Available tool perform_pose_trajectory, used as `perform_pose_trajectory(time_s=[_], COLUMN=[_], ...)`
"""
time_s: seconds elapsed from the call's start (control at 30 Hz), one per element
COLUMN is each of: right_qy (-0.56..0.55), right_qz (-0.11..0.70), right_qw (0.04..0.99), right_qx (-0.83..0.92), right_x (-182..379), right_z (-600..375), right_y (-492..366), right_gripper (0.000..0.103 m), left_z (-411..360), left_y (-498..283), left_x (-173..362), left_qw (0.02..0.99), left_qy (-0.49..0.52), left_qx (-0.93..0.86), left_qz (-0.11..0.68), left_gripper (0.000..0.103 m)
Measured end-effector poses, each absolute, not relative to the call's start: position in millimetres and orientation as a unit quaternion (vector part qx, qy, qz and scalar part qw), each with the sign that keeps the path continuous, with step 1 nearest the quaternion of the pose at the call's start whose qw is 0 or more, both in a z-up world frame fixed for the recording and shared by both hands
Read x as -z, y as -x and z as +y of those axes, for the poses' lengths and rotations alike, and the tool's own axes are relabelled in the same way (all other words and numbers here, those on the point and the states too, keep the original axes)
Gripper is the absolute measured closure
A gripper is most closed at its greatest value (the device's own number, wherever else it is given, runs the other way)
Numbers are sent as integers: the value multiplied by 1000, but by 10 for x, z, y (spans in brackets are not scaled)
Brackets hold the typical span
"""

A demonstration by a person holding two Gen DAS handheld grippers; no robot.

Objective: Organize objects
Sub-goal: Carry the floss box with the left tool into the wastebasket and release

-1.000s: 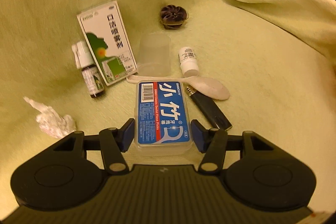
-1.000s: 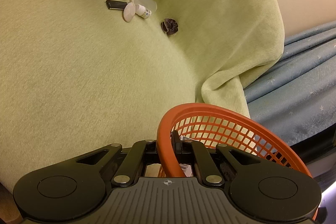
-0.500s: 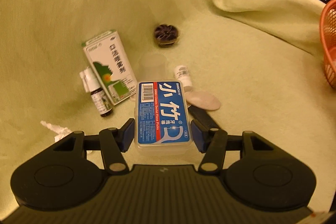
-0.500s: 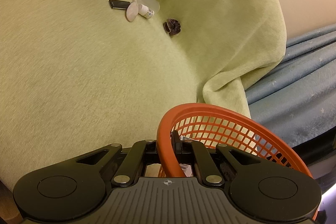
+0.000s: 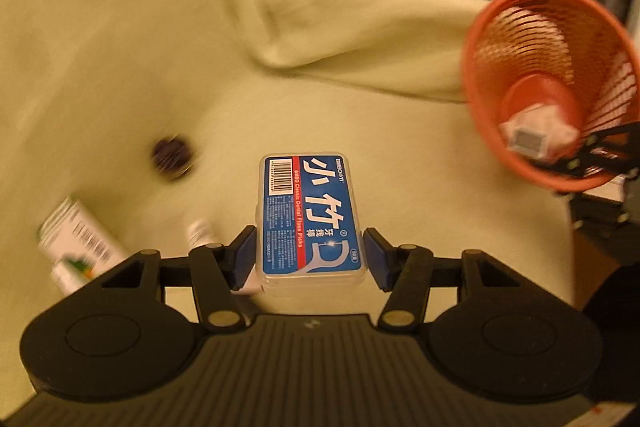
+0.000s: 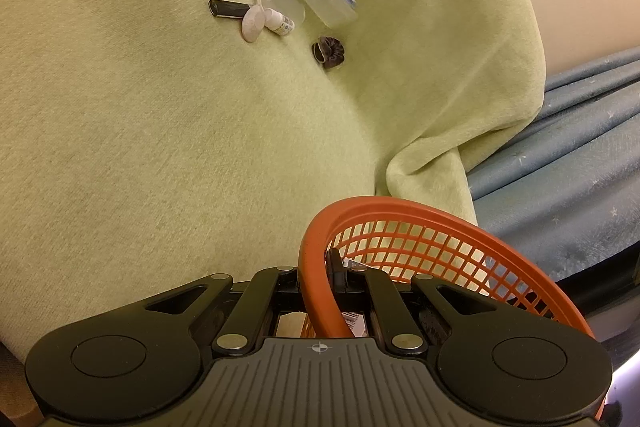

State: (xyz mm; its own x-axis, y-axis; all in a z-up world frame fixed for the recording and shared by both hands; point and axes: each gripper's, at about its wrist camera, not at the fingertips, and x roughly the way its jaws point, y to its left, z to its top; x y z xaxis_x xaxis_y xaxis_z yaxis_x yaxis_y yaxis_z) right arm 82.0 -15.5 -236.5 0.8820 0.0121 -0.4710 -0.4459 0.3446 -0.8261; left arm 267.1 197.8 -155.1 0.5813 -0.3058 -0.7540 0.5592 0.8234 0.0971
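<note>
The left gripper (image 5: pixel 308 259) clamps a floss pick box (image 5: pixel 310 215) by its long sides, above the green blanket (image 5: pixel 360 147). Light, rigid, smooth plastic; likely slippery. The right gripper (image 6: pixel 320 291) pinches the orange basket (image 6: pixel 400 211) rim, far right.

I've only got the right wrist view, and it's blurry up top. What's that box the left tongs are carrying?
Observer: A clear floss-pick box with a blue label, clamped by its long sides in the left tongs.
Operator: Is the basket empty? I mostly see its rim.
Observer: No. The orange basket has a crumpled white packet at the bottom.
Operator: Which way does it face?
Observer: It's tipped, with its mouth turned toward the left tongs.
</note>
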Motion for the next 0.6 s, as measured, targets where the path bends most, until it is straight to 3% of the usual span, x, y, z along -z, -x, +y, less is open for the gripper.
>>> perform_pose_trajectory(time_s=[0.6], right_qy=[550], right_qz=[195], right_qw=[800], right_qx=[-143], right_x=[2354], right_z=[-147], right_y=[-825], right_gripper=[102], left_z=[986], left_y=[-2704], left_x=[1131], left_qw=[851], left_qy=[-171], left_qx=[360], left_qz=[342], left_gripper=[51])
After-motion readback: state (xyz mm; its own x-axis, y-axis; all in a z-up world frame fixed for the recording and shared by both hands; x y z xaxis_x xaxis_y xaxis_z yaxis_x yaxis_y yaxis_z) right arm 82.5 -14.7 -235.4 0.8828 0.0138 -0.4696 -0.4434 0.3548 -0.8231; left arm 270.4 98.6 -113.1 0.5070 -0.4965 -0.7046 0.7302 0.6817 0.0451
